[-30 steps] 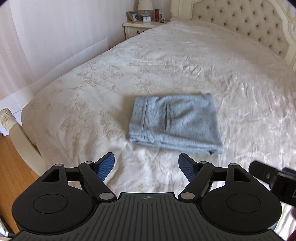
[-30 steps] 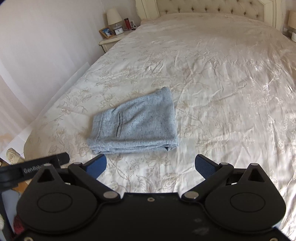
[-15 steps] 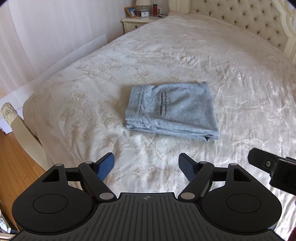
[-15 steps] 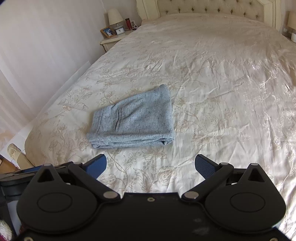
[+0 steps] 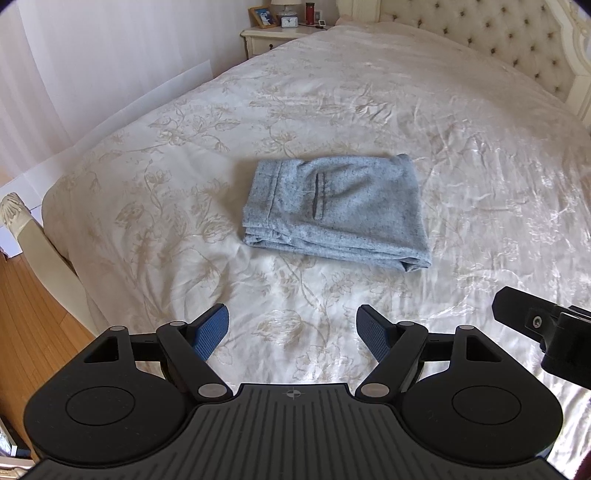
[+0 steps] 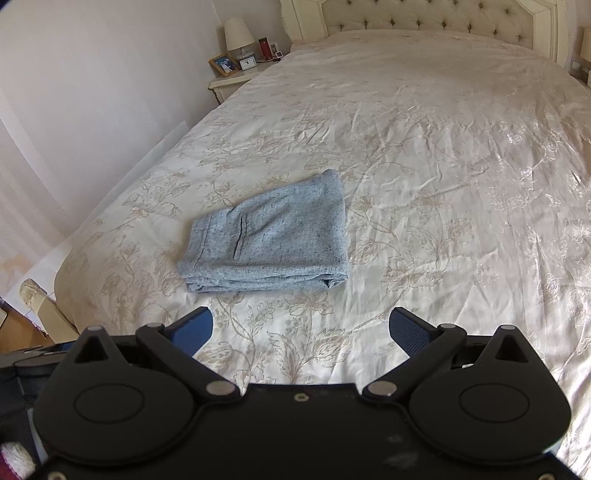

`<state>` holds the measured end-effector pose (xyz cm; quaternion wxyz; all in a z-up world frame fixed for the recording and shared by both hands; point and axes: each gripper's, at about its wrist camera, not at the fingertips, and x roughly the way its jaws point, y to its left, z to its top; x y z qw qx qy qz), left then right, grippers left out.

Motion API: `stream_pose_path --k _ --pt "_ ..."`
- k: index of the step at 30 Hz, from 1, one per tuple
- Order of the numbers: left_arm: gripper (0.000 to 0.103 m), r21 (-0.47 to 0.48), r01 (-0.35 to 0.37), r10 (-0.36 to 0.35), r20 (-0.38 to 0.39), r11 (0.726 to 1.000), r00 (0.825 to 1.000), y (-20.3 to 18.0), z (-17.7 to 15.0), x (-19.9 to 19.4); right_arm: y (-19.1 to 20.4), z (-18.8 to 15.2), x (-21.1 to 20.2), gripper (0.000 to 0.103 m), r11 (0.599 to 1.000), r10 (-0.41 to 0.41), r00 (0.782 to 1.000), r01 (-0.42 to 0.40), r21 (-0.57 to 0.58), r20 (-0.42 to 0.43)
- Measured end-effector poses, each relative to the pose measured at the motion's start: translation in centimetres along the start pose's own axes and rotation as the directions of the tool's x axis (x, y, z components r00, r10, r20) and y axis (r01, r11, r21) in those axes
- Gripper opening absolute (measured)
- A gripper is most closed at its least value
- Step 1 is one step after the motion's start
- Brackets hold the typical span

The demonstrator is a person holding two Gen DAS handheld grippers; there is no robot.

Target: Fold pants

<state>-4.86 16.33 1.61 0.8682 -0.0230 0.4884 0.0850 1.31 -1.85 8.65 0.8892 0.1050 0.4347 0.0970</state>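
Observation:
Grey-blue pants lie folded into a compact stack on the cream floral bedspread, with a pocket slit facing up. The same pants appear left of centre in the right wrist view. My left gripper hovers open over the bedspread, well short of the pants, nothing between its blue pads. My right gripper is also open and empty, held back from the stack. A black part of the right gripper juts in at the right edge of the left wrist view.
A nightstand with a photo frame, clock and lamp stands at the bed's far left corner. The tufted headboard runs along the back. The foot corner post and wood floor lie to the left.
Both grippers have drawn back from the folded pants, which now sit farther away and higher in both views. The pants have not moved on the bed. Both jaws stay open.

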Motion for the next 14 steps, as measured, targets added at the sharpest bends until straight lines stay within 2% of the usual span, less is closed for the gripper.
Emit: stream_pose_path --k 14 --pt "0.075 0.009 -0.008 0.008 -0.003 1.000 1.000 -0.21 -0.06 0.27 0.05 0.06 0.44 0.103 1.000 0.006 1.000 -0.006 0.013 -0.012"
